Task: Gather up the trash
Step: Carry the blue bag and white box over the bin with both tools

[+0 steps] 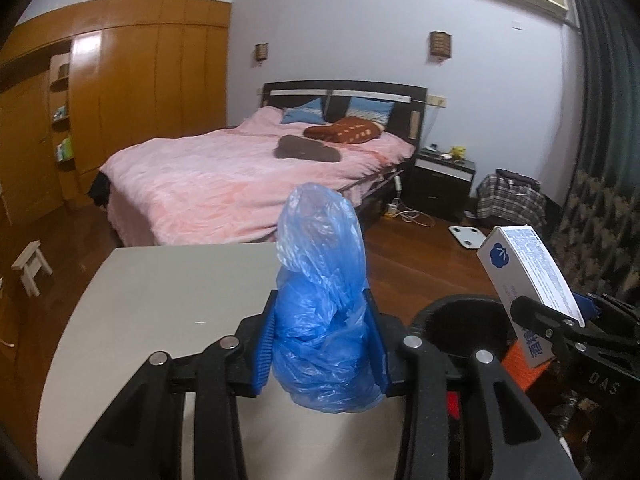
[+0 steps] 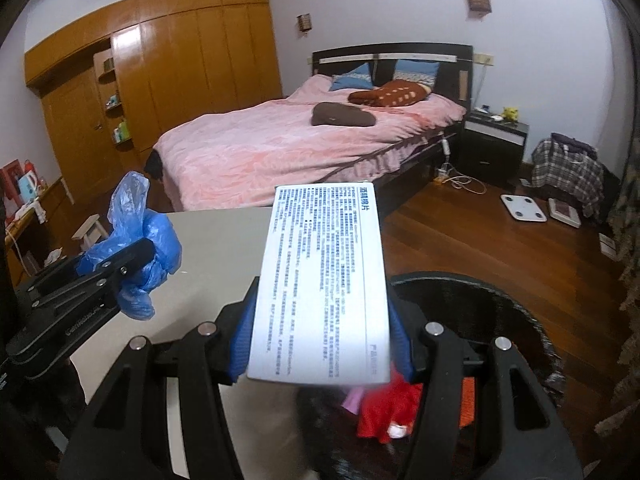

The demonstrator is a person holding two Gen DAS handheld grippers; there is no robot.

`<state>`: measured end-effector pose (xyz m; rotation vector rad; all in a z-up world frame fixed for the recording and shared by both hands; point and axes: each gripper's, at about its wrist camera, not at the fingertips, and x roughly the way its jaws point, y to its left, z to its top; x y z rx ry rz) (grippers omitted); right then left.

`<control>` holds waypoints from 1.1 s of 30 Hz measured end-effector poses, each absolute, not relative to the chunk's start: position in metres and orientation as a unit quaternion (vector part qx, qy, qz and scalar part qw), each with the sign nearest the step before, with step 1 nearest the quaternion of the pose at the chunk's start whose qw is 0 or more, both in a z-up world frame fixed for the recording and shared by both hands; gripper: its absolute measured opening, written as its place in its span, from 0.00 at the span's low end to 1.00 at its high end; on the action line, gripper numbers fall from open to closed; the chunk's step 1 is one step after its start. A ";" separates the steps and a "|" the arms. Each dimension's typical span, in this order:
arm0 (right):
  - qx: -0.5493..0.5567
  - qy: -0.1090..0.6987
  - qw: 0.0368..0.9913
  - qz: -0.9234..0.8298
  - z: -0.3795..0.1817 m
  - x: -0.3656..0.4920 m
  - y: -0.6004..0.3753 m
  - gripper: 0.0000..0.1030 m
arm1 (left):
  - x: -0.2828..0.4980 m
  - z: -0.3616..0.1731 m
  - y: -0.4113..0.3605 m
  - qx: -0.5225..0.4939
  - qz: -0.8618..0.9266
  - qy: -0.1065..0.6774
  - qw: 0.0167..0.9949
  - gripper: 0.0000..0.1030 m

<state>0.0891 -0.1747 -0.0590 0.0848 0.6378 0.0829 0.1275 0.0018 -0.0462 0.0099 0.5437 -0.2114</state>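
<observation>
Left gripper is clamped on a scrunched blue plastic bag, held above the grey table. Right gripper is pinching a white box with printed text by its sides. A black bin sits at about 4 o'clock of the box, with red stuff inside

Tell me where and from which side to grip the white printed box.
Grip the white printed box across its two long narrow edges near one short end, coming end-on along its length. It is flat and thin, so its broad faces offer less purchase. The right gripper holds it this way, pads on both edges.
</observation>
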 end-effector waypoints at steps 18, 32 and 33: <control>0.058 0.303 0.951 -0.034 -0.063 0.053 -0.260 0.52 | 0.115 -0.041 -0.095 0.033 -0.192 0.255 0.947 0.38; 0.066 0.310 0.945 -0.075 -0.078 0.043 -0.306 0.52 | 0.118 -0.050 -0.149 0.048 -0.240 0.254 0.936 0.38; 0.066 0.311 0.945 -0.078 -0.080 0.043 -0.308 0.52 | 0.118 -0.051 -0.151 0.049 -0.242 0.255 0.935 0.38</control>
